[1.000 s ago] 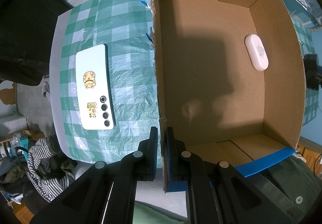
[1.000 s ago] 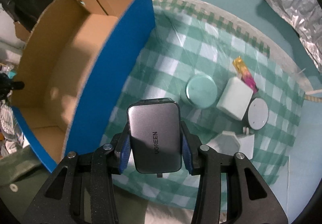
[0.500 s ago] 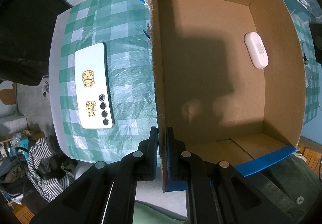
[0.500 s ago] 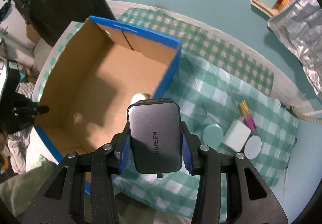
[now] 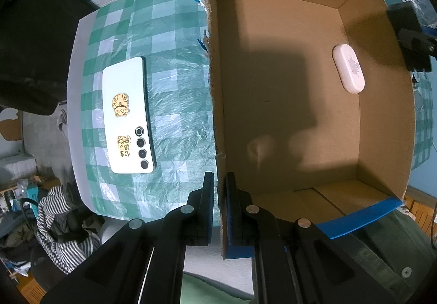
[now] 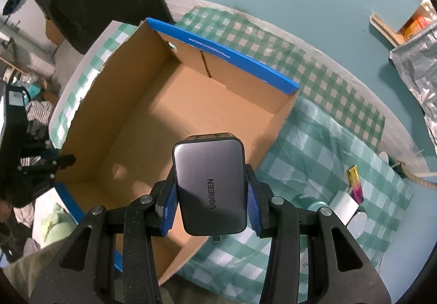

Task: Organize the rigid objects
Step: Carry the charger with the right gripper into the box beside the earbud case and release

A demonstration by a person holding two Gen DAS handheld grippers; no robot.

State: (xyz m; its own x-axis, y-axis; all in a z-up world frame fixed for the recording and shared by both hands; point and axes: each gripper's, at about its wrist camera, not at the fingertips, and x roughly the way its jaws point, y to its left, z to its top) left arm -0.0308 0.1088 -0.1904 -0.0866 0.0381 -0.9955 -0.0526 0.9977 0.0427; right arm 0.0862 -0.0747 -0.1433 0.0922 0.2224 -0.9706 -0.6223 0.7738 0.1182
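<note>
So the grey UGREEN charger (image 6: pixel 210 186) is pinched flat between the blue pads of the right gripper (image 6: pixel 210 189), jaws closed snug on its two long sides, logo facing up at the camera and a small prong end poking out at the bottom. It's held up in the air over the near right part of the cardboard box (image 6: pixel 153 124), above the box's near corner rather than resting on anything. The box is brown inside with blue outer walls, open at the top, sitting on the worktop with its green and white checked cloth (image 6: pixel 327 145). From the left wrist view there's a white oval case (image 5: pixel 348 68) lying on the box floor close to the right wall, and the charger's shadow is thrown across the cardboard. The left gripper (image 5: pixel 217 189) has its jaws nearly together, clamped on the torn left wall of the box (image 5: pixel 215 102), one finger outside and one inside. Out on the cloth left of the box lies a white phone (image 5: pixel 127 115) face down, gold stickers and a row of camera lenses showing, well apart from the box wall. Right of the box in the right wrist view sits a little cluster: a white block (image 6: pixel 344 204), a round teal lid (image 6: pixel 316 206), a silver disc (image 6: pixel 357 224) and a yellow-pink stick (image 6: pixel 355 184), all bunched close.
</note>
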